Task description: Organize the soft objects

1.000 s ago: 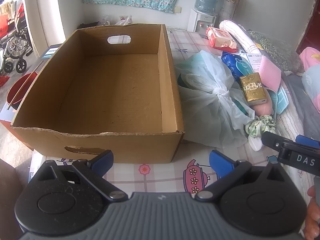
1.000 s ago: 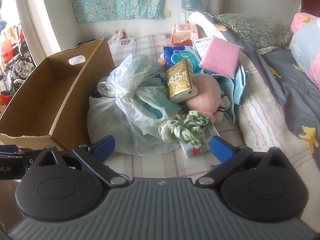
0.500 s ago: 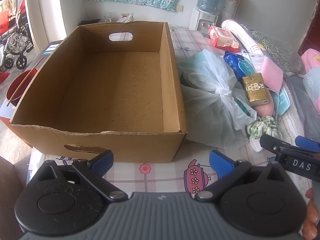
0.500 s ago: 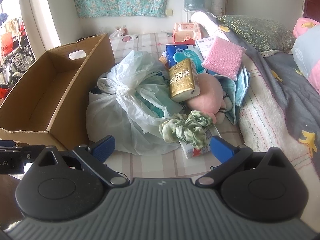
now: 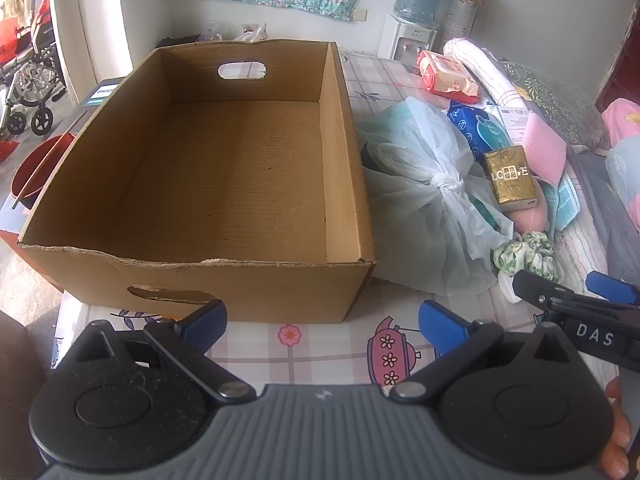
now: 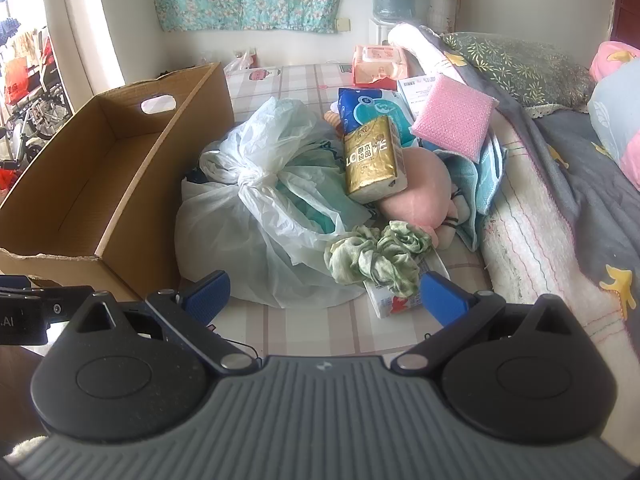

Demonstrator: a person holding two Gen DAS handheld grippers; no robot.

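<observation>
An empty cardboard box (image 5: pixel 224 184) (image 6: pixel 80 184) stands on the patterned tablecloth. To its right lies a pile: a knotted white plastic bag (image 5: pixel 424 200) (image 6: pixel 272 216), a gold tissue pack (image 5: pixel 510 178) (image 6: pixel 374 160), a green scrunchie (image 5: pixel 524 256) (image 6: pixel 376 256), a pink plush (image 6: pixel 416 196), a pink sponge (image 6: pixel 454 124) and a blue tissue pack (image 6: pixel 372 108). My left gripper (image 5: pixel 322 318) is open just before the box's near wall. My right gripper (image 6: pixel 324 294) is open, just short of the bag and scrunchie, with nothing between its fingers.
A small white packet (image 6: pixel 396 300) lies under the scrunchie. A pink wipes pack (image 6: pixel 378 64) sits farther back. Bedding and pillows (image 6: pixel 560 184) rise along the right. A water dispenser (image 5: pixel 412 20) stands at the wall. A red bucket (image 5: pixel 36 168) and wheelchair (image 5: pixel 28 92) are left of the table.
Both grippers have edged forward and slightly up, so the box and the pile look a little nearer. Both stay open, and no object has moved.
</observation>
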